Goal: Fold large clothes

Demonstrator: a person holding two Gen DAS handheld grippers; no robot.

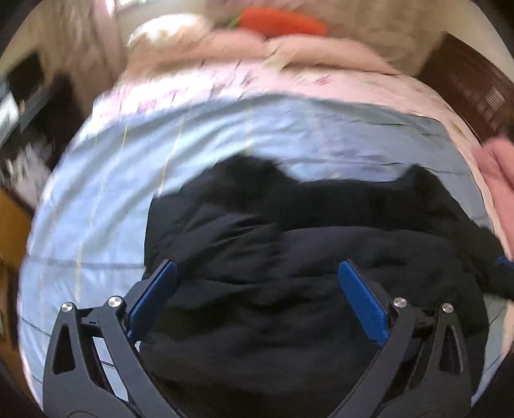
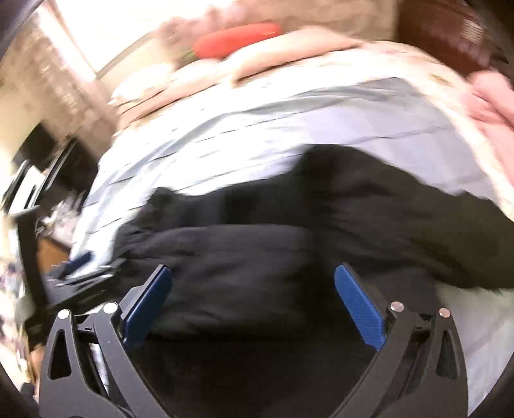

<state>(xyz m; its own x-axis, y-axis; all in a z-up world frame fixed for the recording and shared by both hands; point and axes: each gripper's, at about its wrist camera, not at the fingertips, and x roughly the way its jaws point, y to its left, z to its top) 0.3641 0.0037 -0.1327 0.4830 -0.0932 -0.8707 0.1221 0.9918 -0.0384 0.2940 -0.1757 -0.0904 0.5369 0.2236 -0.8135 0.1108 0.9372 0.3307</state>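
Note:
A large black garment (image 1: 305,244) lies bunched on a pale blue sheet (image 1: 106,193) spread over a bed. My left gripper (image 1: 257,273) hangs above the garment's near part, its blue pads (image 1: 363,299) spread wide with nothing pinched between them. In the right wrist view the same black garment (image 2: 273,257) stretches across the sheet (image 2: 289,122). My right gripper (image 2: 253,279) stands open over it, with only loose cloth below the blue pads (image 2: 359,305). The other gripper (image 2: 80,273) shows blurred at the left edge. Both pictures are motion-blurred.
A pink floral quilt (image 1: 257,77) covers the far part of the bed, with an orange carrot-shaped pillow (image 1: 282,21) behind it. Folded pink cloth (image 1: 498,180) lies at the right edge. Dark furniture (image 1: 32,96) stands left of the bed, a dark wooden piece (image 1: 475,86) at right.

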